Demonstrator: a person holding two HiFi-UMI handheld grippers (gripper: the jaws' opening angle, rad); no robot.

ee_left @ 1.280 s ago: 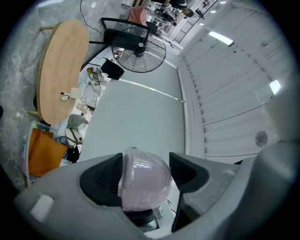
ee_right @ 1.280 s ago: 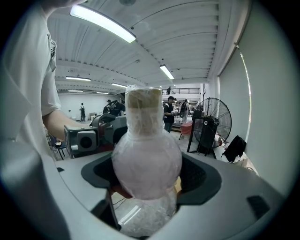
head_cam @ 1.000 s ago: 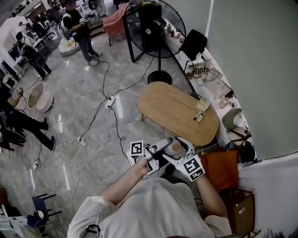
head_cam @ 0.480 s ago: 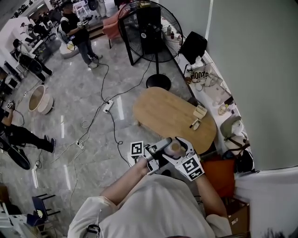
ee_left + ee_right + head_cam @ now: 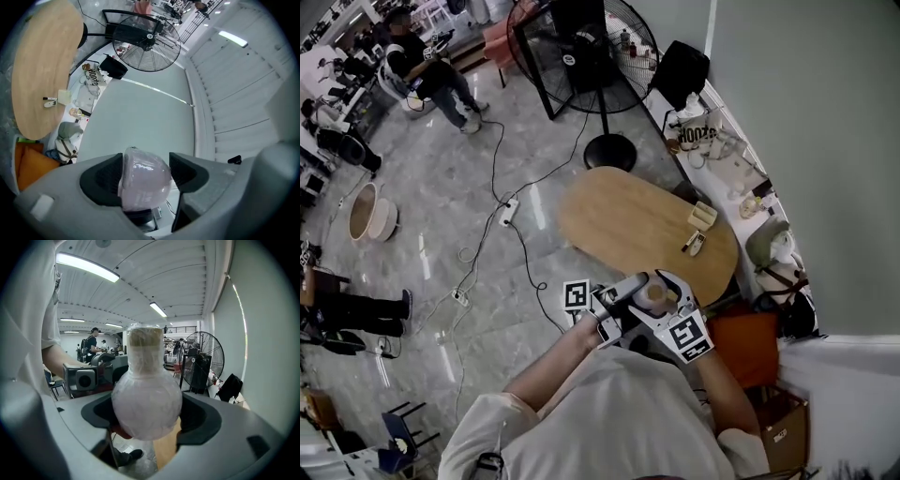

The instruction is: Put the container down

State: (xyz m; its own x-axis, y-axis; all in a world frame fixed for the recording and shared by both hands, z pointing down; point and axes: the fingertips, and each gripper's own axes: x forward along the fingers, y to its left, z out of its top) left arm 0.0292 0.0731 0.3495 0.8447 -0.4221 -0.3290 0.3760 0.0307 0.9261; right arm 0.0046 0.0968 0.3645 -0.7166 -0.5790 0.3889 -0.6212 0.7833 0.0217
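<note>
Head view: oval wooden table [image 5: 619,217] on grey marble floor [image 5: 441,216], big fan [image 5: 586,47] behind. Left gripper [image 5: 628,290] and right gripper [image 5: 671,298] both squeeze the wrapped container [image 5: 653,297].

An oval wooden desk [image 5: 637,225] stands on the grey marbled floor [image 5: 459,244], most of its top bare. Near its right end lie three small things close together: a pale block [image 5: 703,216], a dark marker pen [image 5: 687,242] and a small white object [image 5: 698,247] just beside the pen. On the floor, the round base of a standing fan [image 5: 609,152] sits just past the desk's far end, black cables trail to a white power strip [image 5: 508,212], and a round basin [image 5: 367,214] rests well apart to the left
</note>
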